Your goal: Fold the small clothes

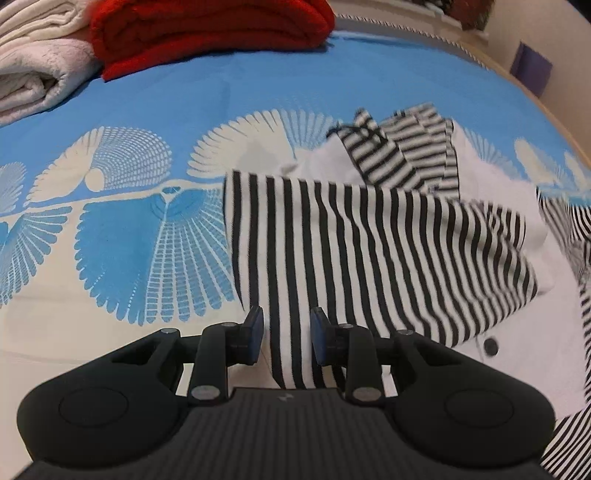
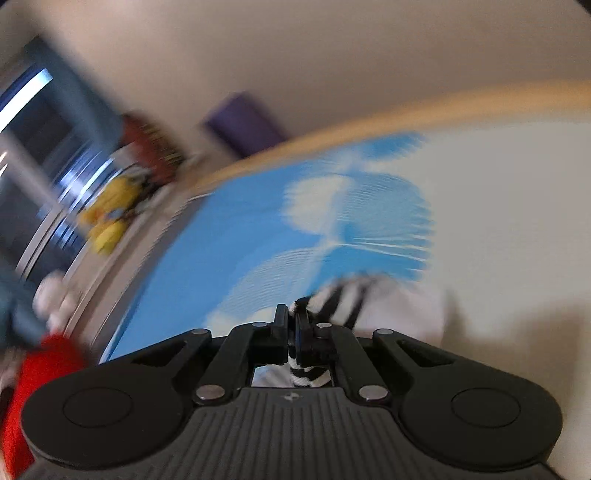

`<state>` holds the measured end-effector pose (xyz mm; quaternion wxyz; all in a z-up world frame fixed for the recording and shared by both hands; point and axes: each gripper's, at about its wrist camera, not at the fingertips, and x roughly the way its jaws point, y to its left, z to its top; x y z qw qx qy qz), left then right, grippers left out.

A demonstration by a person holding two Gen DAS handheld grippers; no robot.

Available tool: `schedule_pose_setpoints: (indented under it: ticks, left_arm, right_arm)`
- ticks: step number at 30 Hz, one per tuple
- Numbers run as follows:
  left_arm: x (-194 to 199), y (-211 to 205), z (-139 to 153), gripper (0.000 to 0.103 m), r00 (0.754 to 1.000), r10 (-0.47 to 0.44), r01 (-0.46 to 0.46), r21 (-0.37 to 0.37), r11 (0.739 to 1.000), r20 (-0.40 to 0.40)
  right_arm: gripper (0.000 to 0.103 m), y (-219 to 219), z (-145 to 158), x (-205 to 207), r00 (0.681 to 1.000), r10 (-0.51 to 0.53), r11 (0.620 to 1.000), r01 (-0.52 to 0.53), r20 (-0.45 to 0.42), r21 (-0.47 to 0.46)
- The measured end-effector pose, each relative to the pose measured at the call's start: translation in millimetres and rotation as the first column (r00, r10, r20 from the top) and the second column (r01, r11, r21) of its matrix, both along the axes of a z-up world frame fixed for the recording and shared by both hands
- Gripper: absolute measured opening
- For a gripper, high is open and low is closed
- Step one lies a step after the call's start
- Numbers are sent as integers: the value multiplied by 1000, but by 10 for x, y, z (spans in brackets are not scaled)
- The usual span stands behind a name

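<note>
Striped garment [image 1: 351, 251] lies on the blue-and-white bedspread [image 1: 184, 122], partly folded. Left tool [image 1: 286, 332] spread, a striped flap between its pads, not pinched. Right tool [image 2: 291, 325] pressed together, pinching striped fabric. Red blanket [image 1: 207, 33] behind.

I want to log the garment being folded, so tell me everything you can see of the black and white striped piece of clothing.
The black and white striped garment looks like soft knit with plain white panels and a dark button. It lies rumpled, partly folded, on the blue and white patterned bedspread. The left gripper straddles its near edge, jaws apart. The right gripper is shut on a striped piece, pinched between its jaws.
</note>
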<state>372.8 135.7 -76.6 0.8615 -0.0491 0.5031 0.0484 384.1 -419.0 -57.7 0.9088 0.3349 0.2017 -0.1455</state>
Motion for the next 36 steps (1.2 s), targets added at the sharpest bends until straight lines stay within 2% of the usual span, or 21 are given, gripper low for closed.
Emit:
schedule_pose_setpoints:
  ticks: [3,6,7,9,10,12,13,14,16,17,19,23,25,26,27,30,32,33,34,35,36]
  left_arm:
    - [-19,91,90,31,999,37,-37,-25,999,21]
    - [-50,172,152,31,997,71,-69,-49,996,33]
    - [-65,192,168,31,996,78,-76,-54,996,34]
    - [-98,228,203,31,995,88,-85,-71,994,39]
    - [-116,239,216,31,995,89,-86,-79,993,42]
    - [-142,267,228,31,995,88,-84,-92,992,43]
    - [-148,285,224,31,995,90,-86,-95,992,41]
    - [-149,304,217,31,995,96,-92,-96,991,37]
    - [-134,339,197,31,993,112,-109,-103,989,28]
    - [-123,347,190,31,993,120,-116,-110,987,24]
    - [-78,329,176,31,992,128,-124,-122,985,23]
    - [2,234,134,31,991,131,-126,-146,981,19]
    - [38,172,119,31,992,123,-120,-138,983,19]
    - [57,151,111,31,993,121,-117,-135,984,19]
    - [71,133,106,31,993,120,-116,-132,984,19]
    - [109,124,91,31,992,128,-124,-125,984,20]
    - [121,134,80,31,991,133,-130,-122,984,20]
    - [125,141,79,31,990,136,-133,-122,984,21]
    - [128,147,79,31,990,138,-134,-124,983,22]
    - [128,159,81,31,990,140,-136,-130,982,24]
    - [129,176,84,31,989,145,-140,-139,980,27]
  right_arm:
    - [3,1049,397,-205,975,218,966,-211,33,-153]
    - [3,2135,527,-387,885,463,860,-439,37,-262]
    - [3,2526,506,-424,833,553,798,-522,21,-302]
    - [8,3091,385,-448,733,679,689,-650,-27,-320]
    - [10,3361,272,-440,664,743,617,-727,-81,-300]
    - [26,3716,6,-456,521,832,480,-849,-192,-221]
    - [27,3830,-137,-478,477,841,443,-878,-255,-180]
    - [28,3885,-231,-479,444,842,422,-896,-305,-140]
    - [29,3903,-316,-487,402,845,397,-913,-354,-89]
    - [29,3868,-306,-469,407,842,404,-911,-354,-87]
    - [31,3786,-266,-434,440,824,433,-896,-357,-105]
    - [39,3556,-253,-283,543,767,525,-837,-341,-152]
    - [46,3432,-266,-228,611,725,594,-788,-319,-161]
    - [54,3394,-293,-202,635,706,622,-768,-314,-154]
    - [57,3362,-367,-158,640,696,635,-760,-327,-137]
    - [57,3382,-658,42,598,700,646,-763,-391,-11]
    - [56,3354,-822,91,596,686,682,-727,-417,84]
    - [49,3351,-873,100,601,684,695,-709,-414,118]
    - [39,3377,-879,91,598,694,689,-713,-401,129]
    - [6,3425,-854,73,594,704,677,-727,-388,115]
    - [2,3490,-784,39,598,713,664,-744,-366,76]
